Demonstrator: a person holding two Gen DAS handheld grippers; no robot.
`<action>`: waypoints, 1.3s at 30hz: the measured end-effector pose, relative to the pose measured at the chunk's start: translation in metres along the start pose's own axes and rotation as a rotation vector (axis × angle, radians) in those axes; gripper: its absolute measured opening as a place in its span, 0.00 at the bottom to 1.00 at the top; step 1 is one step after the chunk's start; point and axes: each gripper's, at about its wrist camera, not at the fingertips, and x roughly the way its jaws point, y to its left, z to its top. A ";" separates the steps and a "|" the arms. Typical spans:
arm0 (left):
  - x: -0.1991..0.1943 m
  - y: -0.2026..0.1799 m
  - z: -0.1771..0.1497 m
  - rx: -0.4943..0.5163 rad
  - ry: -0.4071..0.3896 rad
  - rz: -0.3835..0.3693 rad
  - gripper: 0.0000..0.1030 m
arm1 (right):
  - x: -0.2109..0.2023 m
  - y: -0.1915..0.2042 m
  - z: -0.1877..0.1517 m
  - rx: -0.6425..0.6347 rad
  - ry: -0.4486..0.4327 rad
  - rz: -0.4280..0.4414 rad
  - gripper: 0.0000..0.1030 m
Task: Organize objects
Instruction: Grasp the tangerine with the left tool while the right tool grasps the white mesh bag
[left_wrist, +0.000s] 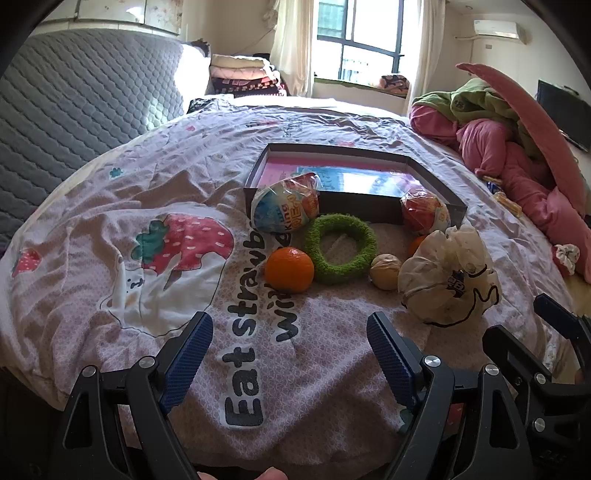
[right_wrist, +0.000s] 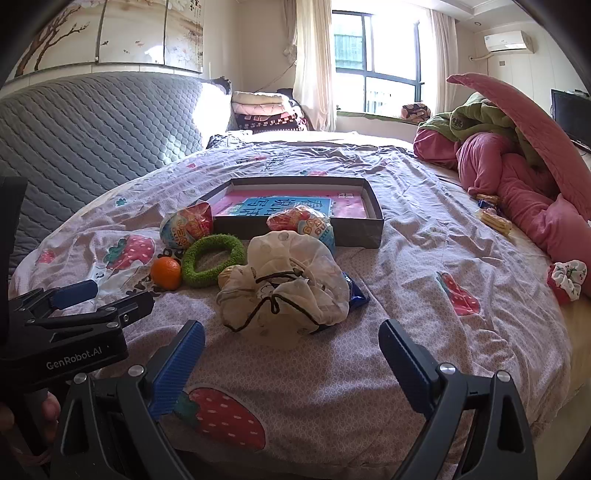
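Note:
On the bed lie an orange (left_wrist: 289, 269) (right_wrist: 166, 272), a green fuzzy ring (left_wrist: 340, 248) (right_wrist: 213, 259), a walnut (left_wrist: 385, 271), two wrapped toy eggs (left_wrist: 284, 208) (left_wrist: 424, 211) (right_wrist: 186, 225) (right_wrist: 306, 223), and a crumpled white drawstring bag (left_wrist: 448, 275) (right_wrist: 286, 280). Behind them is a shallow dark box (left_wrist: 360, 201) (right_wrist: 306, 227) with a pink and blue book inside. My left gripper (left_wrist: 290, 332) is open and empty, short of the orange. My right gripper (right_wrist: 291, 341) is open and empty, just before the bag.
The strawberry-print bedsheet (left_wrist: 110, 206) (right_wrist: 443, 332) covers the bed. A grey quilted headboard (right_wrist: 92, 129) is at left. Pink and green bedding (left_wrist: 517, 147) (right_wrist: 517, 166) is piled at right, with a scrunchie (right_wrist: 567, 278) and snack packets (right_wrist: 493, 218). A blue packet (right_wrist: 356, 291) lies under the bag.

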 end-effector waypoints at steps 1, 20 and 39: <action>0.000 0.000 0.000 0.001 0.001 0.000 0.84 | 0.001 0.000 0.000 0.000 0.001 0.001 0.93; 0.018 0.013 0.008 -0.024 0.040 0.006 0.84 | 0.017 -0.006 0.006 -0.007 0.044 -0.005 0.93; 0.057 0.024 0.031 -0.041 0.101 0.013 0.84 | 0.046 -0.013 0.024 -0.011 0.080 -0.009 0.93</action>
